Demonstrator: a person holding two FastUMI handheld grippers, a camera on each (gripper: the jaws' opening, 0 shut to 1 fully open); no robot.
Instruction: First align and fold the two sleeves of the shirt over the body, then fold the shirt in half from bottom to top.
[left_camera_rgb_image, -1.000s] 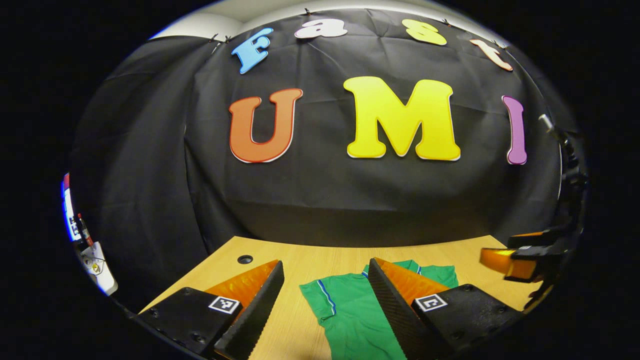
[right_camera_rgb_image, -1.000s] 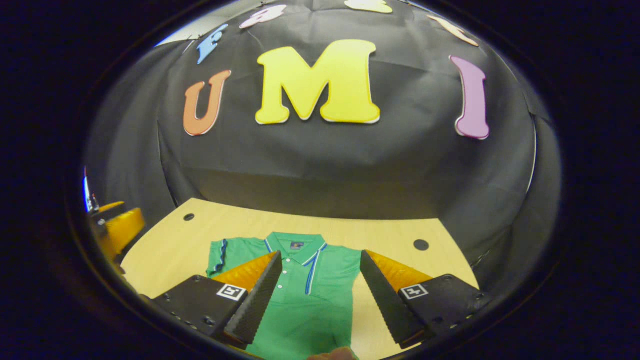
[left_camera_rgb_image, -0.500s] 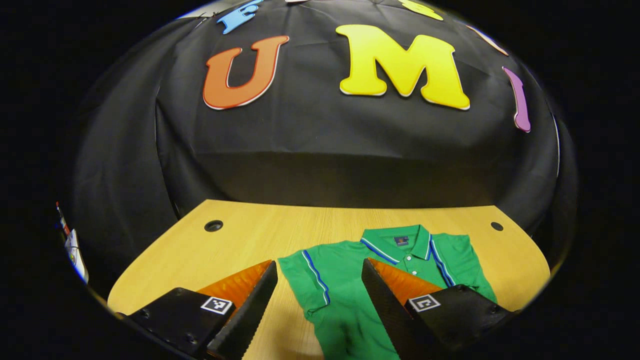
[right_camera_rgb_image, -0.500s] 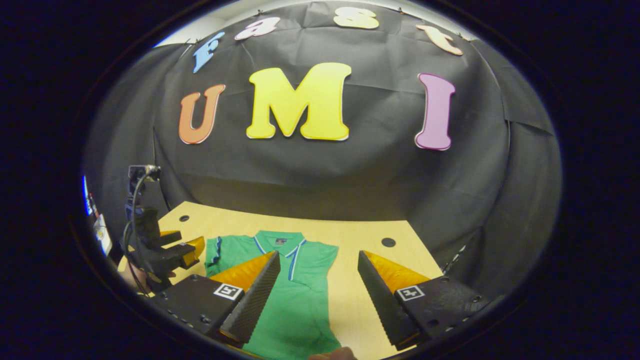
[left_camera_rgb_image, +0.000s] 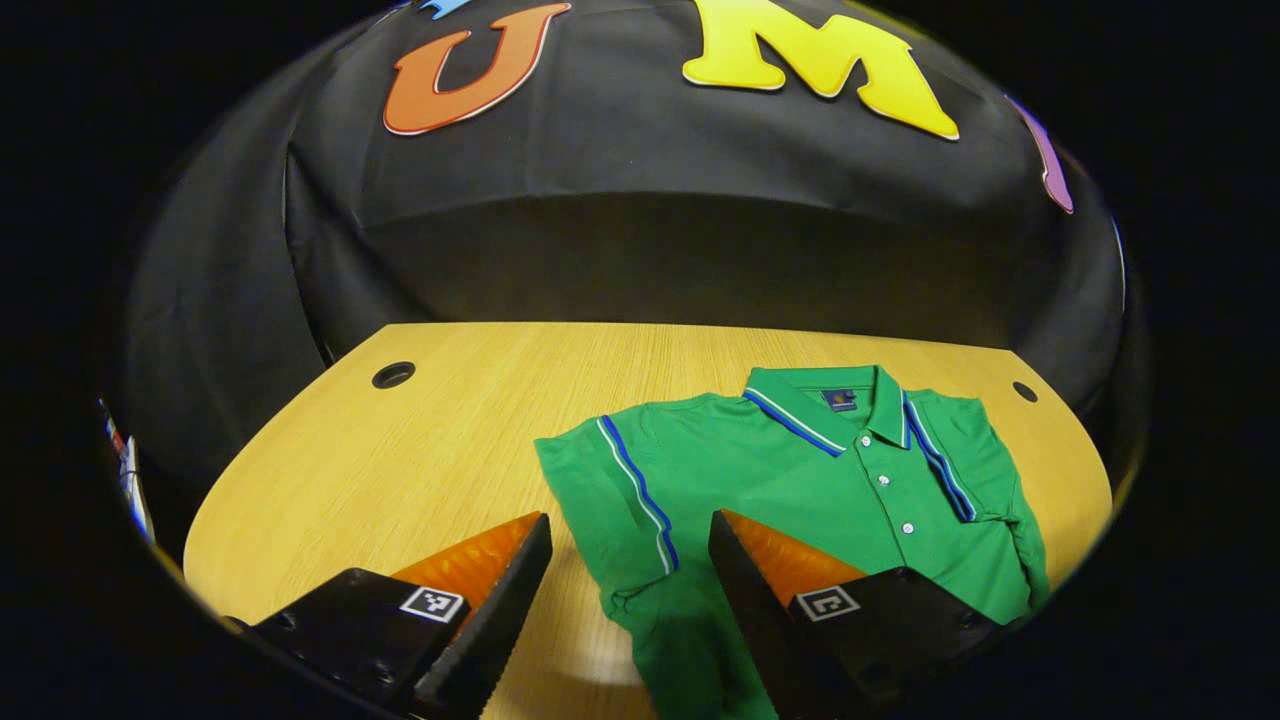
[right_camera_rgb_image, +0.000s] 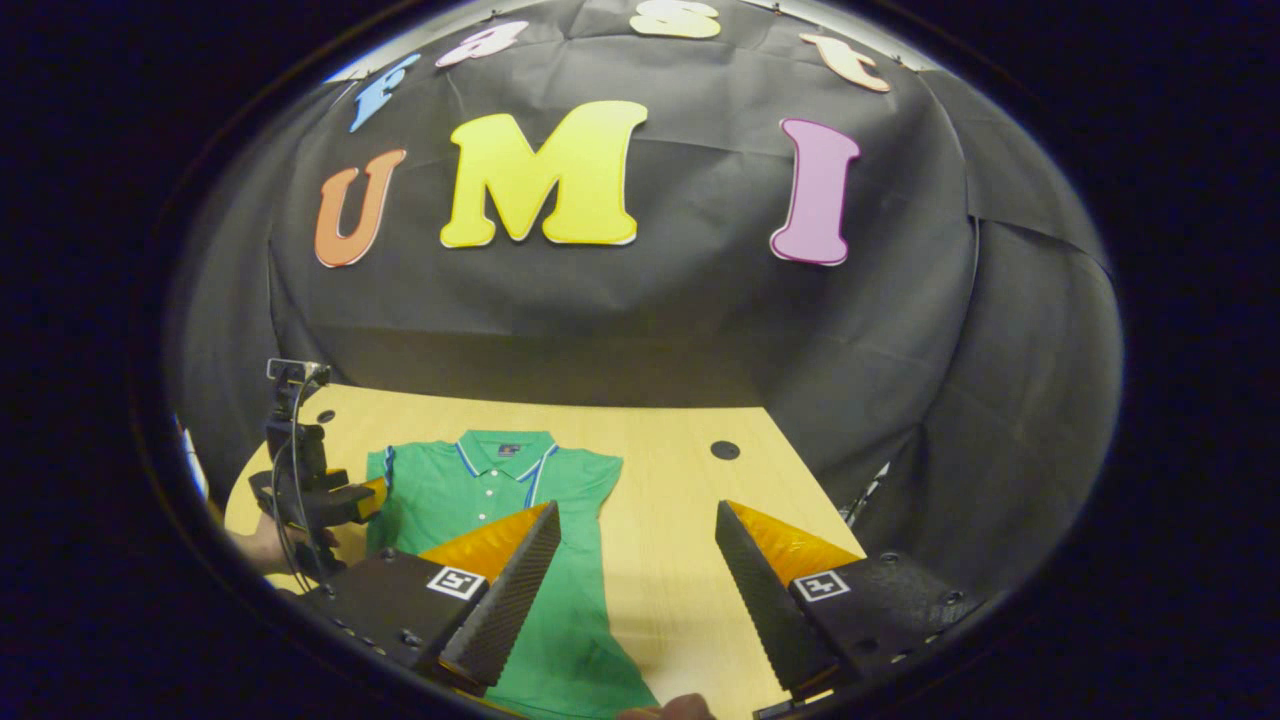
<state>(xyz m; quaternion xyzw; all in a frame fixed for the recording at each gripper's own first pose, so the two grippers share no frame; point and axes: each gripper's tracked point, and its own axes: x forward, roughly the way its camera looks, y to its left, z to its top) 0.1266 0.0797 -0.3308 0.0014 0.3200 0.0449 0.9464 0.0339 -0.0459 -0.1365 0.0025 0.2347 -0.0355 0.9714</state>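
Green polo shirt (left_camera_rgb_image: 790, 480) lies flat and face up on a light wooden table (left_camera_rgb_image: 440, 440), collar (left_camera_rgb_image: 830, 395) toward the far black cloth wall (left_camera_rgb_image: 640, 230) and buttons showing down the placket. In the left gripper view, the shirt sits right of centre on the table. Its left sleeve (left_camera_rgb_image: 620, 500), trimmed with a blue and white stripe, is spread out toward the table's bare left side; the right sleeve (left_camera_rgb_image: 985, 470) lies close along the body near the table's right edge. A round cable hole (left_camera_rgb_image: 392, 375) marks the far left corner of the table and another (left_camera_rgb_image: 1024, 391) the far right.

The left gripper (left_camera_rgb_image: 630, 570) hangs above the near edge of the left sleeve with its two fingers spread wide apart, the cuff showing in the gap between them, nothing pinched. Whether either finger touches the fabric cannot be told.

In the right gripper view, the right gripper (right_camera_rgb_image: 635, 550) is likewise spread wide and holds nothing, poised over the shirt's right side (right_camera_rgb_image: 590, 520) and the bare wood just beside it. Farther off at the left of that view, the left gripper (right_camera_rgb_image: 372, 496) appears by the shirt's left sleeve, with part of the hand (right_camera_rgb_image: 258, 548) that holds it at the table's near left edge.
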